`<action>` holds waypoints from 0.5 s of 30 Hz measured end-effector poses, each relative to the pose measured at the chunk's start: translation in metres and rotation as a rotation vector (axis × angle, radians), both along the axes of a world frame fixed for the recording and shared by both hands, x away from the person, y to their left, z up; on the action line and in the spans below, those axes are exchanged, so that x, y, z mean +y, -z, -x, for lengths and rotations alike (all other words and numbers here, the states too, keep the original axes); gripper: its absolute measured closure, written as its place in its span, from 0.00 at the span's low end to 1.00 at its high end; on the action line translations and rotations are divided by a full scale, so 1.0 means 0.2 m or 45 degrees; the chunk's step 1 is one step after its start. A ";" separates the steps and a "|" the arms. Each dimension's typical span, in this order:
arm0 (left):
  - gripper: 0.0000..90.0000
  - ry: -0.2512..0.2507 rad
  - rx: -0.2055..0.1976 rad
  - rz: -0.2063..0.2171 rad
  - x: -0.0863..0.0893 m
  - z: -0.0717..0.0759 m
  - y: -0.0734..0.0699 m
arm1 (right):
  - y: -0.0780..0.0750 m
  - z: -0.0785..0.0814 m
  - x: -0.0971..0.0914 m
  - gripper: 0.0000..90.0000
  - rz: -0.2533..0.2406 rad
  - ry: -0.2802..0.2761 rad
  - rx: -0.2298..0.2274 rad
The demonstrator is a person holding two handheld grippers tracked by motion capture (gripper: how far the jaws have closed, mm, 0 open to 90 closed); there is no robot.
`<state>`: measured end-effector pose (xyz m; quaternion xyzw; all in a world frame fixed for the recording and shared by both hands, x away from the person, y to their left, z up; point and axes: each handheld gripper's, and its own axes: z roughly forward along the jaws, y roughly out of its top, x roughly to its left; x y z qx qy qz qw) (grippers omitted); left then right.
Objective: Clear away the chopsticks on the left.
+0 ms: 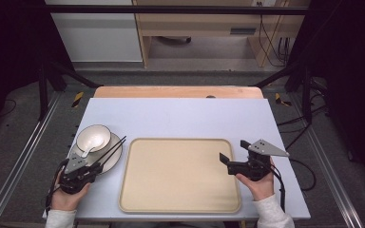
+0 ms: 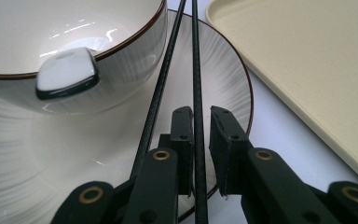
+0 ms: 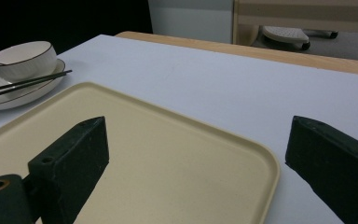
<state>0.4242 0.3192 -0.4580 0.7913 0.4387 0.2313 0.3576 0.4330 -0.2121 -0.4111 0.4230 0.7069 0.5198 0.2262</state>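
Resting on the plate (image 1: pixel 105 159) at the table's (image 1: pixel 180 116) near-left, two black chopsticks (image 2: pixel 196 70) lie side by side, just right of the bowl (image 1: pixel 93 138) that stands on the same plate. A spoon (image 2: pixel 65 73) leans in the bowl, its handle end over the rim. The left hand-held gripper (image 2: pixel 200 122) sits low over the plate's near edge, its jaws drawn close around one chopstick, which runs between them; the left jaw touches it, while a thin gap shows at the right jaw. The other chopstick passes just left of the jaws. The beige tray (image 1: pixel 180 175) lies in the middle. The right hand-held gripper (image 1: pixel 234 153) hovers over the tray's right edge, jaws wide apart, holding nothing.
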 end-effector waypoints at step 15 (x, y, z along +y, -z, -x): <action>0.95 -0.012 0.060 -0.022 -0.02 0.00 -0.01 | 0.00 0.00 0.00 0.07 0.010 -0.010 -0.005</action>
